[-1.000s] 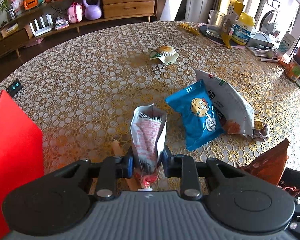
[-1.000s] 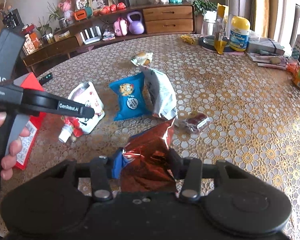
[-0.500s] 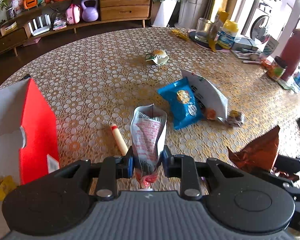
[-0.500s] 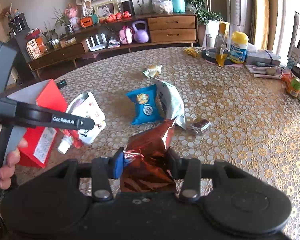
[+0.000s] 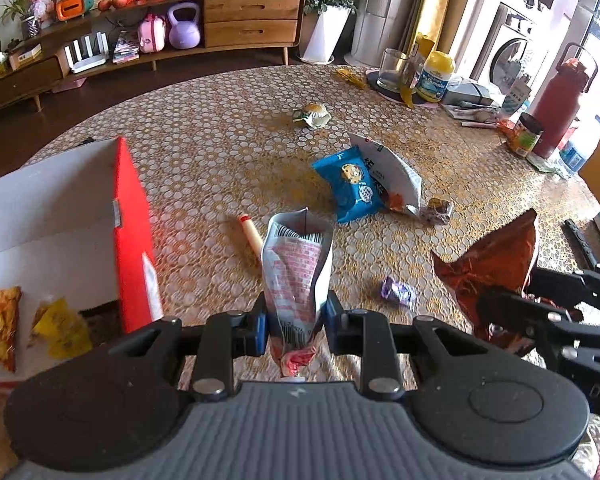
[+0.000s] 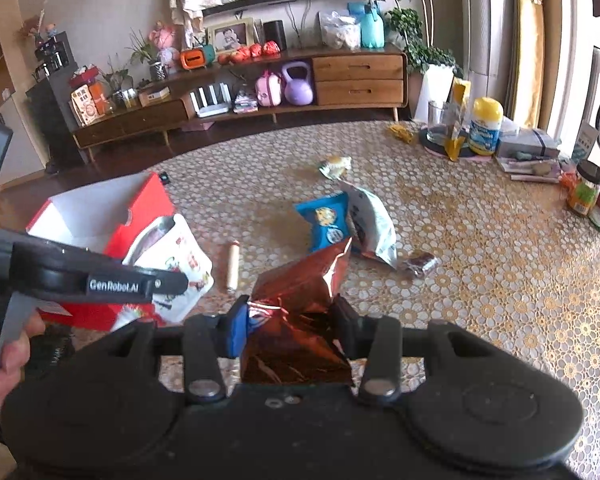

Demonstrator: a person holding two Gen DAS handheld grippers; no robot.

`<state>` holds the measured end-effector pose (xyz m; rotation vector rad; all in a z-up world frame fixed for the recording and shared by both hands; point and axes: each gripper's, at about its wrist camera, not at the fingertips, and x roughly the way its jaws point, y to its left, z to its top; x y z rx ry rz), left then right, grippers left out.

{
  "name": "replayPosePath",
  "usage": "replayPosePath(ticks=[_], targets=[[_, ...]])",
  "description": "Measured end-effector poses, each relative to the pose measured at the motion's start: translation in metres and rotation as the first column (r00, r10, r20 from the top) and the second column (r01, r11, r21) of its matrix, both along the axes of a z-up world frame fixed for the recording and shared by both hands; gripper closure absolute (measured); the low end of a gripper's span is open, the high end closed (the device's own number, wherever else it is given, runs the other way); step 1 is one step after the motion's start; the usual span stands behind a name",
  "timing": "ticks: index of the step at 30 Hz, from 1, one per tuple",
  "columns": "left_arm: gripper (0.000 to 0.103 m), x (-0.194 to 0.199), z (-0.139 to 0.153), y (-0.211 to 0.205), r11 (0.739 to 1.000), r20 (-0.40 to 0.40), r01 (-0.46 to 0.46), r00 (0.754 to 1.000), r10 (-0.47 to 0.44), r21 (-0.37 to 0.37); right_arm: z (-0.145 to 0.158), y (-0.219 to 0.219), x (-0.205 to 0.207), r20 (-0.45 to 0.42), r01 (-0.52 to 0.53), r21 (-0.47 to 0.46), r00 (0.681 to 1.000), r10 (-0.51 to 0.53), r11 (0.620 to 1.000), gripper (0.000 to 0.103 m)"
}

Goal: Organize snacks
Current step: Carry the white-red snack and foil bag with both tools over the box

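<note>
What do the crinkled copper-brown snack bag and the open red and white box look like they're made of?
The crinkled copper-brown snack bag, clamped in the right gripper, looks like metallised foil film: sharp creases and mirror-like glints. The open red and white box looks like coated cardboard: flat stiff walls, straight folded edges, matte white inside.

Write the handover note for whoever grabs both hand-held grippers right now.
Left hand-held gripper: shut on the white-and-pink pouch, held above the table beside the red box.
Right hand-held gripper: shut on the copper foil bag, also off the table.
Done: two snack packets already lie in the box.
Left: drop both held packs in, then collect the blue cookie pack, white bag, sausage stick, purple candy, dark wrapped sweet and the wrapped bun farther back.
</note>
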<state>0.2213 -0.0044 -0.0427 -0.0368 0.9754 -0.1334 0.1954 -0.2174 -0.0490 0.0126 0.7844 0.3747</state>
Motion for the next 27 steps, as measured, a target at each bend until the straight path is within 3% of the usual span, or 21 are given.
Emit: replayPosePath(ticks=[15, 27], targets=[[0.077, -0.059, 0.047, 0.056, 0.999, 0.064, -0.041, 0.997, 0.041, -0.002, 0.037, 0.062, -0.031, 0.079, -0.111, 0.004, 0.991, 0.11, 0.994, 0.061], [0.077, -0.078, 0.074, 0.124, 0.991, 0.115, -0.135, 0.984, 0.134, 0.002, 0.054, 0.135, -0.031, 0.114, -0.22, -0.005, 0.969, 0.219, 0.975, 0.061]])
